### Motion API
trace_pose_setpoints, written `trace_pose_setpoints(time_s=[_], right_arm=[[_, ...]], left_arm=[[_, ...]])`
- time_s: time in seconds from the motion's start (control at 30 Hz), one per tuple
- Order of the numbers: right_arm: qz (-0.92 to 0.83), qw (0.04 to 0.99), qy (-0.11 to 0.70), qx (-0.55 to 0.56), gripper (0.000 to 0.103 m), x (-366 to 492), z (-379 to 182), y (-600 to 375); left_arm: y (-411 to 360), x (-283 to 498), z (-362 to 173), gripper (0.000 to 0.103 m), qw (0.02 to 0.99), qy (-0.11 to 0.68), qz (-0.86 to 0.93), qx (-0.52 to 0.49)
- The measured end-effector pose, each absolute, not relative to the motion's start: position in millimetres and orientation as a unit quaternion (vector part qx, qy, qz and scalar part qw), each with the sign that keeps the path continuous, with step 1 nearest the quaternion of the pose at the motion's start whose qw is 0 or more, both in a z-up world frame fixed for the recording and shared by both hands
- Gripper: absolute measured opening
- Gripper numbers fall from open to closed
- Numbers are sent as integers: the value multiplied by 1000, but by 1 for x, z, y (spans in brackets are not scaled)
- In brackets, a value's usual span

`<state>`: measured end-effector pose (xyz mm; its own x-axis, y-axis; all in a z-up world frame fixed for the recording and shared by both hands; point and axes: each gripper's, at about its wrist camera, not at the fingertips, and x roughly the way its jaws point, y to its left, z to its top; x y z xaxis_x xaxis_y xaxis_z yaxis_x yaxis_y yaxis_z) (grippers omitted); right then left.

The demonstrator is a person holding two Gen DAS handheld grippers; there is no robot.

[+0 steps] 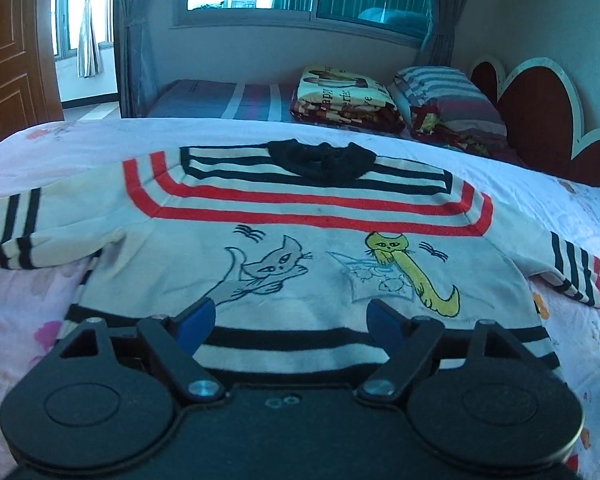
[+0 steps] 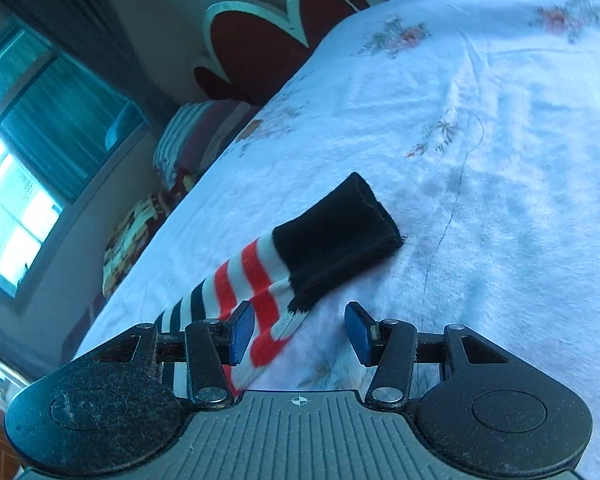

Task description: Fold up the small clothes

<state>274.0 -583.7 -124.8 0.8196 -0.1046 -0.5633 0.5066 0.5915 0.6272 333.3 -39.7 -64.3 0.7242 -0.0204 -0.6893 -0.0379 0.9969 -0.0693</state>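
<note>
A small white sweater (image 1: 300, 240) with red and black stripes, a black collar and two cat drawings lies spread flat on the bed, front up, sleeves out to both sides. My left gripper (image 1: 290, 324) is open just above its bottom hem, holding nothing. In the right wrist view, the right sleeve (image 2: 260, 280) with its black cuff (image 2: 336, 236) lies on the bedsheet. My right gripper (image 2: 300, 334) is open over the sleeve; the left blue pad (image 2: 242, 332) sits on the striped part, the right pad over bare sheet.
The bed has a pale floral sheet (image 1: 28, 312). Beyond it stands a second bed with folded blankets (image 1: 344, 96) and striped pillows (image 1: 448, 96). A heart-shaped headboard (image 1: 540, 108) is at the right, a wooden door (image 1: 8, 48) at the far left.
</note>
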Motion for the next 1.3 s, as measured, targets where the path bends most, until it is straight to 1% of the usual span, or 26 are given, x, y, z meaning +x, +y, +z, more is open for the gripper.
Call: trace_pose_setpoints(time_s=[0.03, 0.1, 0.13, 0.23, 0.33, 0.4, 0.43, 0.47, 0.57, 0.7, 0.83, 0.93, 1.0, 1.03, 1.07, 1.1, 1.2, 1.3], right_arm=[[-180, 857, 242, 417, 36, 275, -127, -586], [-183, 854, 246, 421, 23, 278, -132, -592], [-182, 853, 245, 424, 20, 279, -134, -595], [-188, 856, 249, 411, 18, 285, -133, -597], [-193, 855, 254, 408, 19, 290, -130, -600], [-193, 852, 258, 413, 18, 294, -130, -602], [-193, 851, 257, 416, 16, 294, -131, -603], [-194, 854, 255, 411, 6, 294, -130, -603], [-213, 867, 246, 378, 5, 302, -122, -598], [-214, 905, 202, 307, 5, 319, -88, -570], [-147, 943, 187, 231, 5, 345, -50, -510], [-75, 957, 196, 201, 5, 368, -39, -450], [-32, 961, 210, 178, 5, 380, -39, -404], [-11, 961, 218, 169, 5, 385, -41, -383], [10, 961, 227, 158, 5, 391, -44, -357], [30, 960, 237, 145, 5, 396, -47, -332], [96, 952, 266, 113, 5, 408, -66, -257], [149, 941, 294, 72, 5, 412, -85, -185]], left_arm=[[-41, 337, -66, 81, 927, 372, 5, -38], [-44, 343, -70, 81, 926, 377, 5, -37], [-44, 348, -71, 81, 925, 379, 6, -36], [-42, 360, -77, 78, 919, 392, 7, -37], [-34, 367, -77, 78, 919, 391, 3, -49], [-28, 369, -76, 80, 920, 390, 6, -51], [-24, 370, -76, 80, 919, 390, 7, -54], [-20, 370, -77, 80, 919, 391, 9, -57], [-4, 368, -78, 78, 916, 395, 24, -59], [22, 363, -72, 79, 918, 391, 38, -56], [49, 362, -70, 81, 919, 387, 43, -57], [67, 370, -71, 81, 920, 385, 37, -71], [76, 378, -73, 77, 919, 385, 34, -77], [80, 381, -73, 71, 919, 384, 30, -79], [83, 385, -74, 59, 919, 385, 25, -79], [85, 388, -74, 54, 919, 386, 20, -77], [97, 395, -74, 55, 919, 387, 5, -78], [109, 399, -72, 59, 919, 386, -7, -79]])
